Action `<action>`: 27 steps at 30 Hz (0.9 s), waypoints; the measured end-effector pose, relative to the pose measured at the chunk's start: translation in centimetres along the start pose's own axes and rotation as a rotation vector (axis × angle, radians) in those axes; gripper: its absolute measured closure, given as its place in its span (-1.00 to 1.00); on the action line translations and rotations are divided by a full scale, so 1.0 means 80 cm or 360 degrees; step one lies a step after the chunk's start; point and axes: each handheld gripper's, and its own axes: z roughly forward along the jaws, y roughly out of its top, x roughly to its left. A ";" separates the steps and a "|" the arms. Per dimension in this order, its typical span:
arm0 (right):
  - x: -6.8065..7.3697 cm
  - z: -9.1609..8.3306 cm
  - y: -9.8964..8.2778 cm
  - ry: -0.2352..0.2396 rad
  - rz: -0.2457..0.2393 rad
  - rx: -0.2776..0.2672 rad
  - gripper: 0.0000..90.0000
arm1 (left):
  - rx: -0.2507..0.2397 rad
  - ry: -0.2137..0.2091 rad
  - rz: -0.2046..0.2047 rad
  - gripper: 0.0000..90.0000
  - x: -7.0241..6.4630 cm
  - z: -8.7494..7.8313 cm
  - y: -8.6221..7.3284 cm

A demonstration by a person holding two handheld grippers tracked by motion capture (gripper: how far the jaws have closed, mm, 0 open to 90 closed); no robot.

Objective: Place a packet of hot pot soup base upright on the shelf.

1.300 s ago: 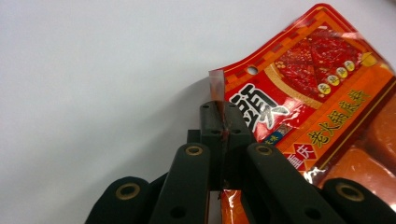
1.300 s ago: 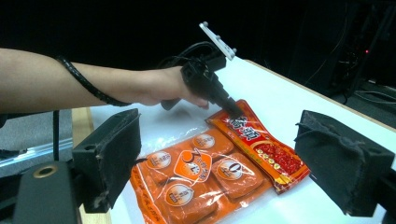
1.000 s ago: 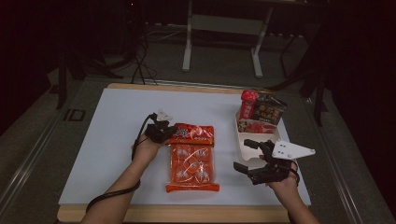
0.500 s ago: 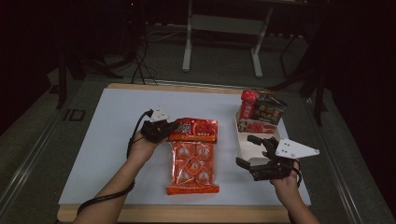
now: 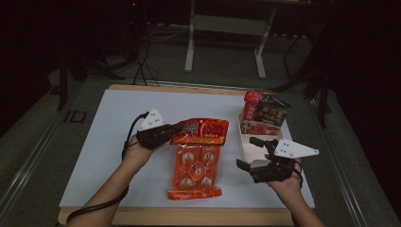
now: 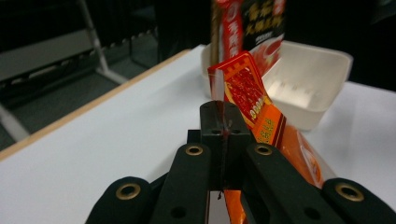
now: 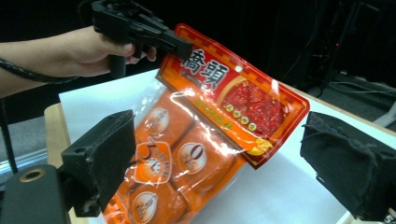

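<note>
Currently the orange snack pack (image 5: 197, 161) lies mid-worktop (image 5: 104, 142), lower end flat on the white surface, red header end raised off it. Left tongs (image 5: 174, 131) are clamped on the header's top-left corner; in the left gripper view the jaws are closed on the thin sealed edge (image 6: 223, 100) with film pinched between the pads. Corner grip probably chosen because the seal is flat and stiff, while the body is bulky with inner packets.

Right tongs (image 5: 249, 153) stand wide open, just right of the pack, touching nothing. In the right gripper view the pack (image 7: 196, 140) sits between the two pads with clear gaps on both sides, so it looks lined up for a second grip, likely on the body or far edge.

White tray (image 5: 246, 146) is behind the right tongs at the worktop's right side, a dark box (image 5: 272, 109) and a red packet (image 5: 250, 104) standing at its far end; near end looks free, a plausible drop spot.

View differences: high view gives layout and the lift angle; left gripper view shows the pinch and the tray interior (image 6: 303, 79); right gripper view shows the printed front and the other hand (image 7: 79, 51) holding the left tongs
</note>
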 end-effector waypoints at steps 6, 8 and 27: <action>-0.008 0.002 0.006 -0.0031 0.0036 -0.0010 -0.69 | -0.0130 -0.0136 0.0059 1.00 -0.007 -0.013 0.002; -0.011 0.003 0.008 -0.0060 0.0033 -0.0004 -0.68 | -0.0166 -0.0168 0.0091 1.00 -0.010 -0.017 0.002; -0.030 0.060 0.013 0.0022 0.0080 0.0090 -0.49 | -0.0398 -0.0456 0.0277 1.00 -0.021 -0.044 -0.014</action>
